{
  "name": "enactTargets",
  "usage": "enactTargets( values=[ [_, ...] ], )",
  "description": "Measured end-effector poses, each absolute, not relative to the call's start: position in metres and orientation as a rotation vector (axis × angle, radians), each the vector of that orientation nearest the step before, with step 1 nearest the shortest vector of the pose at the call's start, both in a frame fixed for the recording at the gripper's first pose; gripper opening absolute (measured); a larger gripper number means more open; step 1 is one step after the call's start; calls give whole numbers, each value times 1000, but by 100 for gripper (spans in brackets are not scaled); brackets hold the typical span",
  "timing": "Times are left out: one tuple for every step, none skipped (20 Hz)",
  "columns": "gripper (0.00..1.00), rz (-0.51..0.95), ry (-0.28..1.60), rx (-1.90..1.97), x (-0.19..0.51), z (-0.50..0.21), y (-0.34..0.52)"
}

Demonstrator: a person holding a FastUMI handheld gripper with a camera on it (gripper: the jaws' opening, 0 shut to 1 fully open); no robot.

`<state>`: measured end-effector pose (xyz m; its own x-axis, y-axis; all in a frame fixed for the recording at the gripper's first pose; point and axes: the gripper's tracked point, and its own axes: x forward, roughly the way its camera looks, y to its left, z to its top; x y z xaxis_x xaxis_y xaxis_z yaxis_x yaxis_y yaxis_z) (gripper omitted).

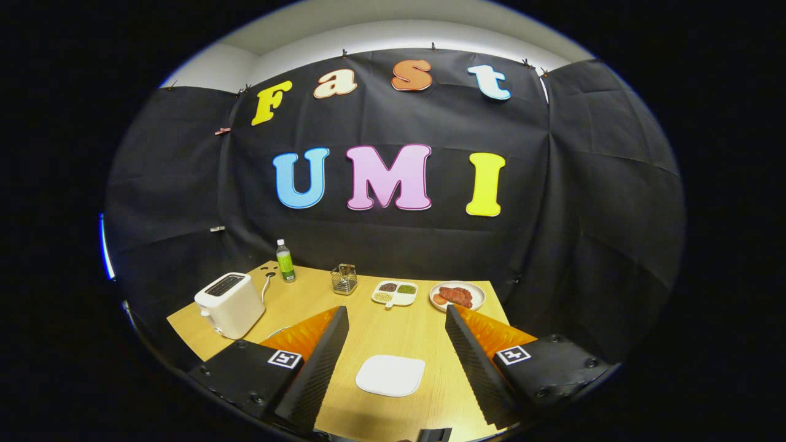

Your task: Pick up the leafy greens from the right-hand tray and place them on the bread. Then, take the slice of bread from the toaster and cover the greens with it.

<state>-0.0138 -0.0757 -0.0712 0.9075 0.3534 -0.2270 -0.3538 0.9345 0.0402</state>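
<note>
Gripper point(393, 353) – fingers spread, empty | white square plate point(390, 375) between them | green leafy portion in white divided tray point(395, 293) beyond plate | white toaster point(229, 304) left of plate | advice – approach tray low, pinch greens only

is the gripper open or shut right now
Open. The gripper has its two fingers spread wide apart, with bare table and the white plate lying between them, nothing held.

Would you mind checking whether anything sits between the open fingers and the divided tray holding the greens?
Nothing visible does. The gripper is open, with the white plate between its fingers; beyond it, bare table runs to the divided tray.
</note>
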Motion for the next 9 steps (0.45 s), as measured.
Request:
enactTargets(
  values=[
    [99,370,236,-2,-13,-72,-75],
    [99,376,236,-3,-13,-73,-74],
    [99,384,239,-1,-12,-76,-71],
    [99,393,255,4,-13,-81,-69],
    [99,401,274,8,-14,-87,-66],
    [99,406,290,11,-14,-90,-65],
    [98,412,297,11,-14,-92,-63],
    [99,417,298,11,-14,-92,-61],
    [98,422,300,12,-14,-93,-59]
  ],
)
